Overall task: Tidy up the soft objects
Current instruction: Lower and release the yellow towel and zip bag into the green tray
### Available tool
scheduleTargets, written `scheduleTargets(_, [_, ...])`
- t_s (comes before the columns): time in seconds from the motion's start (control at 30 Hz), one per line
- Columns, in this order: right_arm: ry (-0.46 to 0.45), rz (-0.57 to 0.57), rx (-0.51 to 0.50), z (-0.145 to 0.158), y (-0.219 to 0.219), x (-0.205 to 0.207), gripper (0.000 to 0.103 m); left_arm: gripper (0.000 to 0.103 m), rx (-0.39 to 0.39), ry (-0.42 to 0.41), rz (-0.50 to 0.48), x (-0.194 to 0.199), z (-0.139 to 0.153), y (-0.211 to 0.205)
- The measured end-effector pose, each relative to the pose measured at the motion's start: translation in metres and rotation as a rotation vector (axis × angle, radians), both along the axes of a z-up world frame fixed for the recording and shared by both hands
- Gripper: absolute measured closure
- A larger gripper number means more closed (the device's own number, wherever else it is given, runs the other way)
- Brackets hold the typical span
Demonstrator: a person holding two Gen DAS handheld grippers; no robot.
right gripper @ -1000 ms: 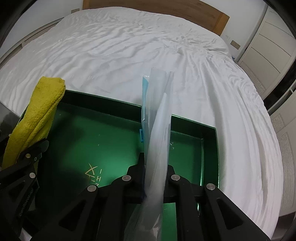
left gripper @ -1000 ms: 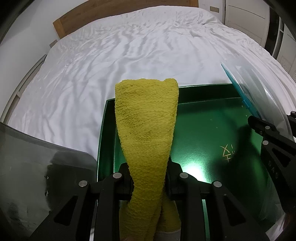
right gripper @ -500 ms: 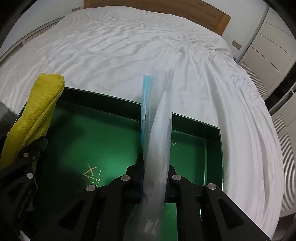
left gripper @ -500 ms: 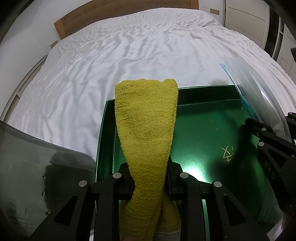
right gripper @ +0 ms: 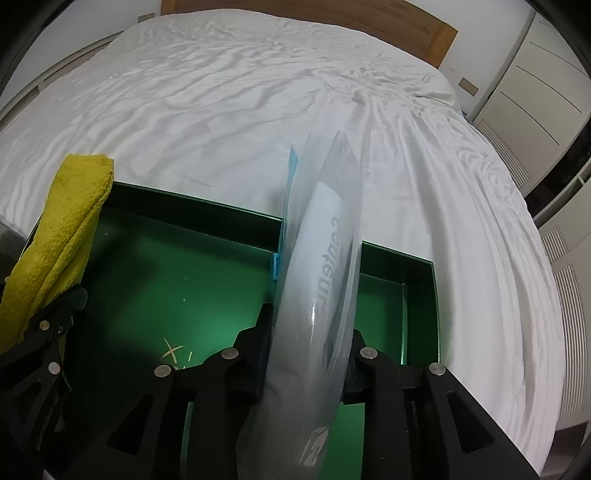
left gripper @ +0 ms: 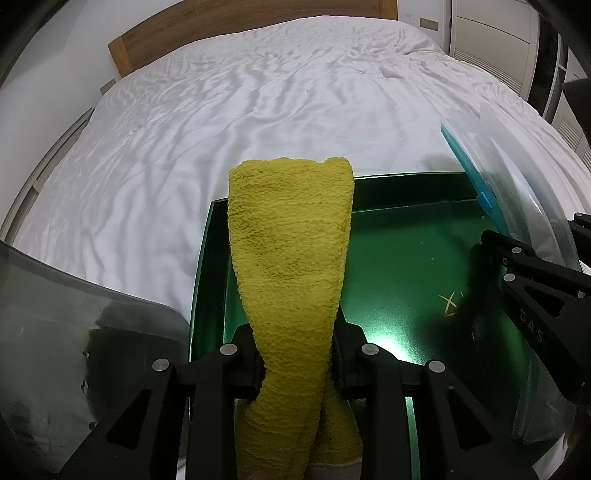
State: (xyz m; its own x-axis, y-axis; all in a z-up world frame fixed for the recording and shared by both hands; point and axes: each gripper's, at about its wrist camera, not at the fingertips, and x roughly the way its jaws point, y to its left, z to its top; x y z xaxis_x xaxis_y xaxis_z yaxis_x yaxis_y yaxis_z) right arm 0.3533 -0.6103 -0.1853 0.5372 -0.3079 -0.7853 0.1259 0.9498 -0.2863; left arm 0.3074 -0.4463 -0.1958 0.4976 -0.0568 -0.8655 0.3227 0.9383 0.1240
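Note:
A folded yellow towel [left gripper: 291, 240] stands up between the jaws of my left gripper [left gripper: 297, 354], which is shut on it above the left end of a green tray [left gripper: 406, 266]. The same towel [right gripper: 70, 221] shows at the left edge of the right wrist view. My right gripper [right gripper: 306, 354] holds a clear zip bag [right gripper: 325, 240] with a blue strip upright over the tray [right gripper: 184, 266]. Its jaws are opening. The bag bulges between them and still touches both pads.
The tray lies on a bed with a wrinkled white sheet [left gripper: 258, 110] and a wooden headboard [left gripper: 221, 29]. Another clear plastic sheet [left gripper: 74, 332] sits at the lower left. White cabinet doors [right gripper: 535, 74] stand to the right of the bed.
The right gripper's jaws have spread apart, and the bag between them has puffed wider, showing printed lettering. The left gripper and the towel have stayed as they were.

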Motion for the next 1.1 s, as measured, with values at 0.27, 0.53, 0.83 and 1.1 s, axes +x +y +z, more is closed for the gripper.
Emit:
scheduleTargets(0.27, [-0.012, -0.009, 0.015, -0.001, -0.001, 0.000, 0.070, 0.070, -0.011, 0.001, 0.003, 0.001, 0.001, 0.000])
scheduleTargets(0.53, [-0.043, -0.014, 0.046, 0.008, -0.003, -0.009, 0.041, 0.050, -0.013, -0.072, 0.008, -0.003, 0.013, 0.001])
scheduleTargets(0.83, [-0.082, -0.014, 0.089, 0.028, -0.005, -0.022, 0.022, 0.041, -0.010, -0.111, -0.003, -0.006, 0.029, -0.004])
scheduleTargets(1.1, [-0.112, -0.022, 0.089, 0.048, -0.005, -0.038, 0.022, 0.041, -0.026, -0.125, -0.012, -0.014, 0.041, -0.005])
